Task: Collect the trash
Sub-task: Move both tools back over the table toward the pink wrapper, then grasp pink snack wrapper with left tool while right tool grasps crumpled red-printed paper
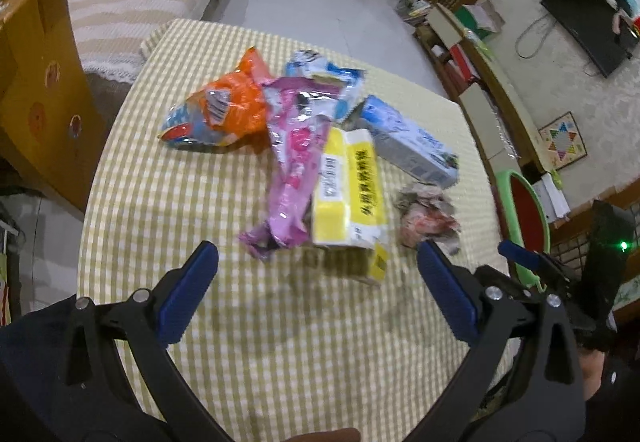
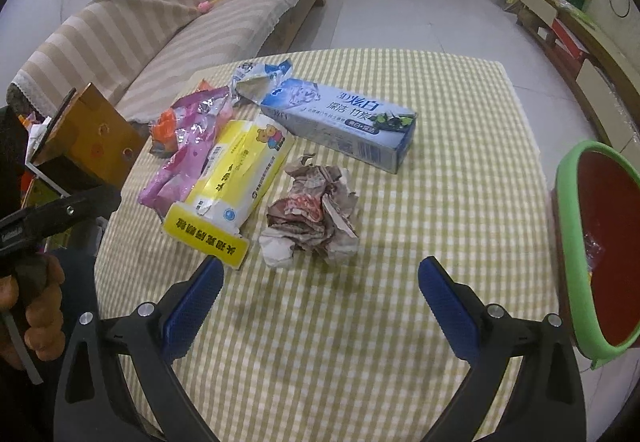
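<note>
From my right jaws' view, everything places off the crumpled paper (image 2: 310,217) on the surface (image 2: 460,201). Just to its left lies the tissue pack (image 2: 232,181), overlapping the foil wrapper (image 2: 186,153) farther left. Behind it sits the toothpaste box (image 2: 340,123). The bin (image 2: 568,242) stands well to its right, past the surface's edge.

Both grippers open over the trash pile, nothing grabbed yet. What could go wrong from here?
1. The pink wrapper lies partly under the yellow pack and over the orange bag; pulling one may drag the others.
2. The crumpled paper is loose and irregular, so it may slip from the right gripper.
3. The green-rimmed bin sits beyond the table edge; a short drop could miss it.
</note>
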Action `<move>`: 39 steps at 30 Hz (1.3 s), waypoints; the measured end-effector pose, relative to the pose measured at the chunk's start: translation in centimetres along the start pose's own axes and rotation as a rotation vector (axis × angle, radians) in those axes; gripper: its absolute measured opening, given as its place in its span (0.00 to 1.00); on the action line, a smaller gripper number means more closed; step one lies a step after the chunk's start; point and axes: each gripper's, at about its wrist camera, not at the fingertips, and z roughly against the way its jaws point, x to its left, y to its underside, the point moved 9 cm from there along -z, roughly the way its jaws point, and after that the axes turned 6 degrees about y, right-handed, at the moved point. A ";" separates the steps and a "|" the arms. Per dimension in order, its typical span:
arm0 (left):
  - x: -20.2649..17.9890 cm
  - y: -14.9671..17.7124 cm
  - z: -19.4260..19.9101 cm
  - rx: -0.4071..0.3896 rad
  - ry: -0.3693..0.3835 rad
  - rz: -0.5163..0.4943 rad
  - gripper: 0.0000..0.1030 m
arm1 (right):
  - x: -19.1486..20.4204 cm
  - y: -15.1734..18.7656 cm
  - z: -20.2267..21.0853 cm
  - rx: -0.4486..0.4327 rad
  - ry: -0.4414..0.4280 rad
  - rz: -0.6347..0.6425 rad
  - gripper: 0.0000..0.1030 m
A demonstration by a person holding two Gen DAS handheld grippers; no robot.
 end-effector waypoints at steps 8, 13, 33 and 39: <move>1.7 -1.5 -3.1 0.039 -0.018 0.005 0.92 | 0.5 -1.3 -3.1 0.033 -0.021 -0.036 0.92; 2.7 -2.2 -4.6 0.054 -0.027 0.016 0.86 | 0.9 -1.4 -5.0 0.059 -0.024 -0.043 0.90; 2.6 -0.8 -4.5 0.034 -0.010 -0.045 0.16 | 0.7 -0.8 -5.7 0.069 -0.023 0.007 0.39; 1.7 -0.6 -2.4 -0.010 -0.048 -0.091 0.15 | 0.3 -0.9 -3.2 0.041 -0.042 -0.009 0.39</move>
